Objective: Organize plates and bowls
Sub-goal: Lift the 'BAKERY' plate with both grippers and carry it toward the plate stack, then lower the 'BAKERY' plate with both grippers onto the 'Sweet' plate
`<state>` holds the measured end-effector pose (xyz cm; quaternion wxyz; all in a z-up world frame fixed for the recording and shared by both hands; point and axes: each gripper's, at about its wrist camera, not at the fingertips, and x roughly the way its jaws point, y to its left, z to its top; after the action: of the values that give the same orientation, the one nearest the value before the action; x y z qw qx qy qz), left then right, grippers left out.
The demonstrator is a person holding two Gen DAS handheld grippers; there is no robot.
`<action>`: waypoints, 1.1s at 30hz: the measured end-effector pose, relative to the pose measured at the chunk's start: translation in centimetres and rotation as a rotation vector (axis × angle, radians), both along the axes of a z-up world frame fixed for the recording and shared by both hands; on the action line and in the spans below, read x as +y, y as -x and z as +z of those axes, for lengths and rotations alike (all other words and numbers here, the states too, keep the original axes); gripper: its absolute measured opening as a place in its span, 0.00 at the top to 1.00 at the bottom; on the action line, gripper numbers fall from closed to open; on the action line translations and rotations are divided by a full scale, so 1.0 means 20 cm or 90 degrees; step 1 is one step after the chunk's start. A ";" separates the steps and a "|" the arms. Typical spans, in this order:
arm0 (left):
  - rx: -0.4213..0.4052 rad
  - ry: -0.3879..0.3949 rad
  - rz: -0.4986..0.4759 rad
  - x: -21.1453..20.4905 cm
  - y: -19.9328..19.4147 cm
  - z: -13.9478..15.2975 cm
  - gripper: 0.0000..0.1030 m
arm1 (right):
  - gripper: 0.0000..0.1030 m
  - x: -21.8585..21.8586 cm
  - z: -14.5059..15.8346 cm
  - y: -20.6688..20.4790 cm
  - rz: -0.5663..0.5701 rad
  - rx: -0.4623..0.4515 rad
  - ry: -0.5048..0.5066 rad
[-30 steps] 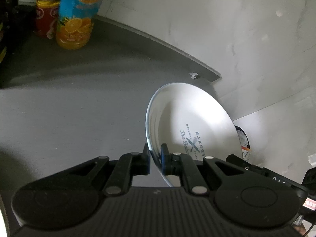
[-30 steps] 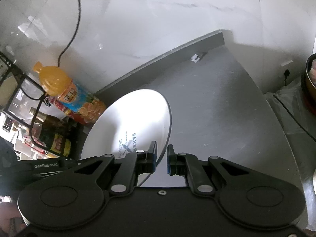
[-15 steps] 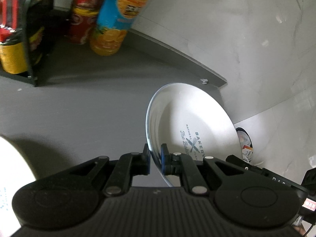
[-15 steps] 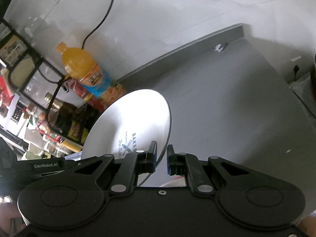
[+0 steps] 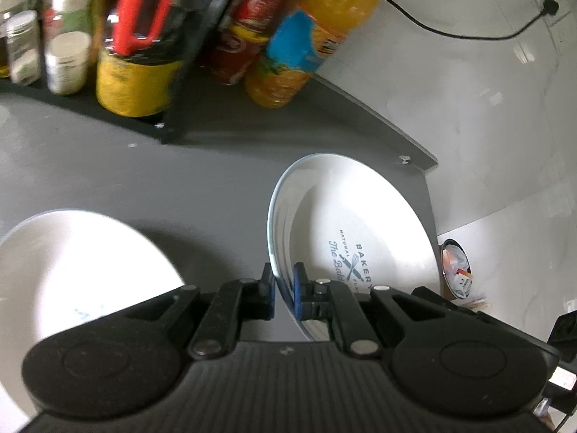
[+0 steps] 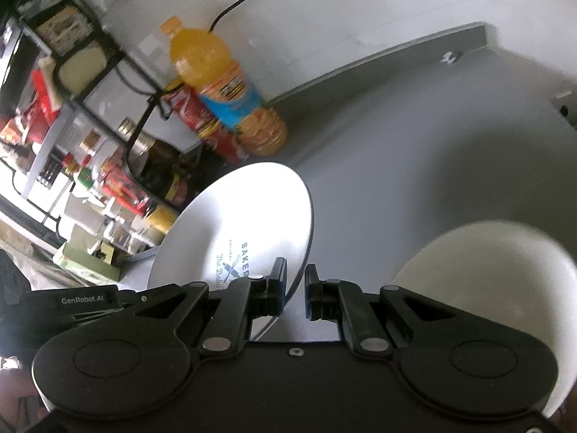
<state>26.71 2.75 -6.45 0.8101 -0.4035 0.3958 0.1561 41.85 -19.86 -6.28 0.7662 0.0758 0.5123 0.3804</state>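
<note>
— What's taking up most of the room there?

— The grey counter point(image 5: 151, 180) is running back to a white marbled wall point(image 6: 360, 11), and a black wire rack point(image 6: 108, 54) full of jars and bottles is standing at its far end. I can't read those labels; they're blurring.

— And the dishes?

— Two are showing. A white plate point(image 5: 65, 259) is lying flat on the counter, low at the left of the left wrist view, and what seems the same one point(image 6: 487, 263) is sitting low at the right of the right wrist view. The other, a white plate printed "BAKERY" point(image 5: 360, 223), is being held up on edge above the counter, tilted, between the two tools.

— Who's gripping it?

— Both. The left gripper point(image 5: 283, 288) is pinching its rim between narrow blue-padded fingers point(image 5: 298, 297). The right gripper point(image 6: 293, 288) is on the opposite rim point(image 6: 252, 216): one finger is touching the plate, while a small gap is showing at the other, so it's narrow, and I can't tell how firmly it's clamping.

— Anything smaller?

— An orange juice bottle point(image 5: 306, 43) is standing by the wall just beside a red can point(image 5: 252, 29), with a black cable point(image 5: 450, 30) trailing across the wall above it.
</note>
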 end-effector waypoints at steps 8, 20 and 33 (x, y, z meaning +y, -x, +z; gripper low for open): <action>0.006 -0.001 0.011 0.10 0.25 -0.04 0.92 | 0.91 0.09 -0.03 0.23 0.013 0.007 0.002; 0.027 0.004 0.022 0.22 0.54 -0.14 0.92 | 0.91 0.22 -0.12 0.48 0.027 0.022 0.009; 0.051 0.026 0.034 0.27 0.71 -0.28 0.92 | 0.90 0.29 -0.20 0.66 0.051 0.020 0.043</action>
<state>12.61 8.24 -12.07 0.7807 -0.4238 0.4200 0.1860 28.67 -14.10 -10.25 0.7442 0.0355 0.5396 0.3921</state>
